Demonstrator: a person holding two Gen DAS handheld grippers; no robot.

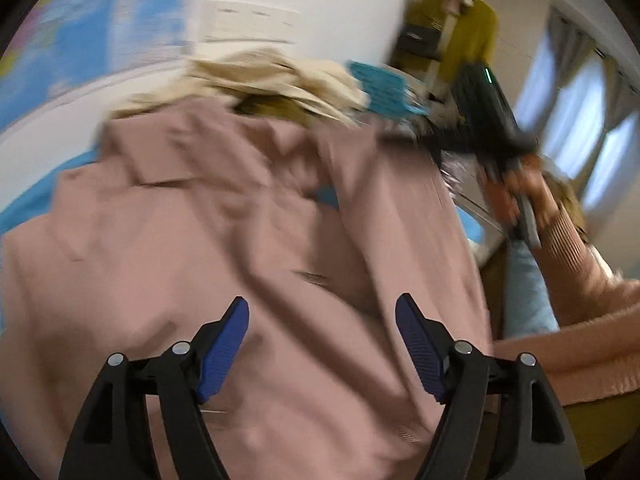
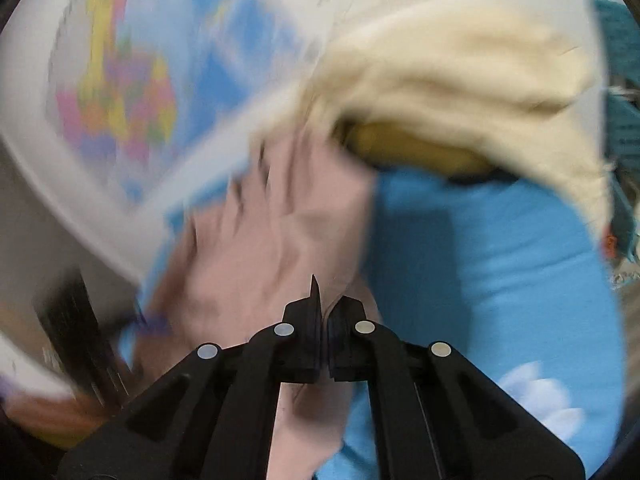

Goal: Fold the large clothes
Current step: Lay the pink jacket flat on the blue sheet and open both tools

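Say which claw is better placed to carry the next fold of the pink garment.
Right. The right claw is shut on the pink garment, an edge pinched between its pads. The left claw is open above the cloth, gripping nothing. Likely right leads.

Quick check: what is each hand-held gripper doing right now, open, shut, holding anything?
Left hand-held gripper: open, nothing between its pads, above the pink garment.
Right hand-held gripper: shut on a fold of the pink garment.
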